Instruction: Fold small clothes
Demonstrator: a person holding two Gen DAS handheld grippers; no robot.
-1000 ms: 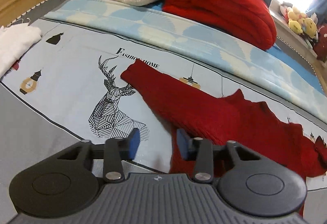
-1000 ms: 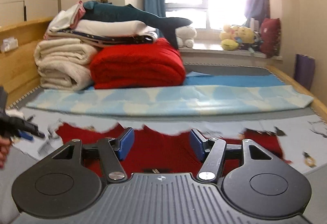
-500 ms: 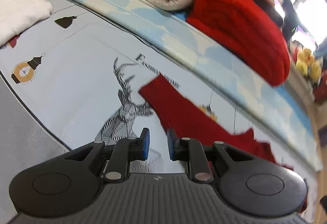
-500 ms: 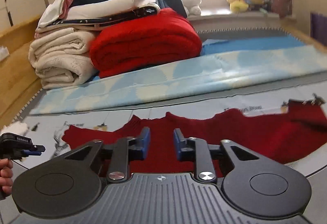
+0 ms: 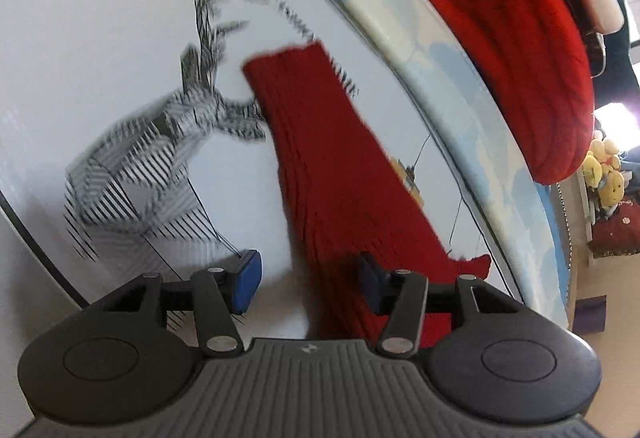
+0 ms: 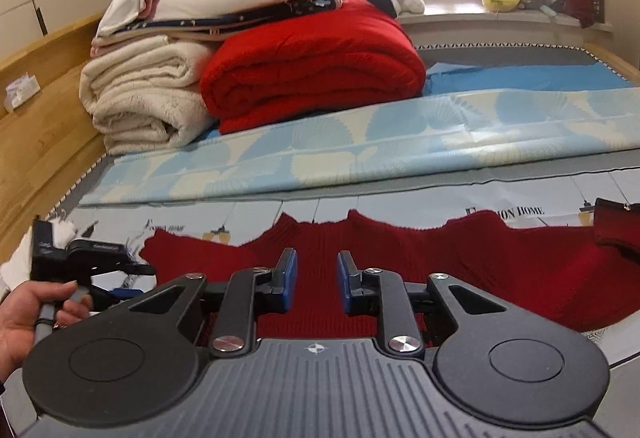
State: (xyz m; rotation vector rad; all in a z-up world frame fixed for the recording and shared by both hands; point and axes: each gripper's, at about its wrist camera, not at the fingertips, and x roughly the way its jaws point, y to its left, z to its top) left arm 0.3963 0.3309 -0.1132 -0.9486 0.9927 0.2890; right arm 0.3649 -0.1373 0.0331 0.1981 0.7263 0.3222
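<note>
The red sweater [image 6: 400, 262] lies spread flat on the printed bed sheet [image 5: 100, 38], its long axis running sleeve to sleeve across the bed in front of the folded blankets [image 6: 312, 66]. The left sleeve [image 5: 316, 142] stretches away from the left hand-held gripper [image 5: 308, 284], cuff at the far end, and the sleeve's near part lies under and between its fingers, closer to the right-hand one, so the left hand is the nearer one to this sleeve. Its jaws have just been opening and now stand spread, the sleeve beneath them but not pinched. The right hand-held gripper [image 6: 316, 282] hovers low over the sweater's body below the collar, jaws narrowed to a small gap with no cloth visibly caught. Compared with a second ago, the left one has dropped and rolled toward the sleeve, and the right one has come closer to the knit and drawn its jaws in.
</note>
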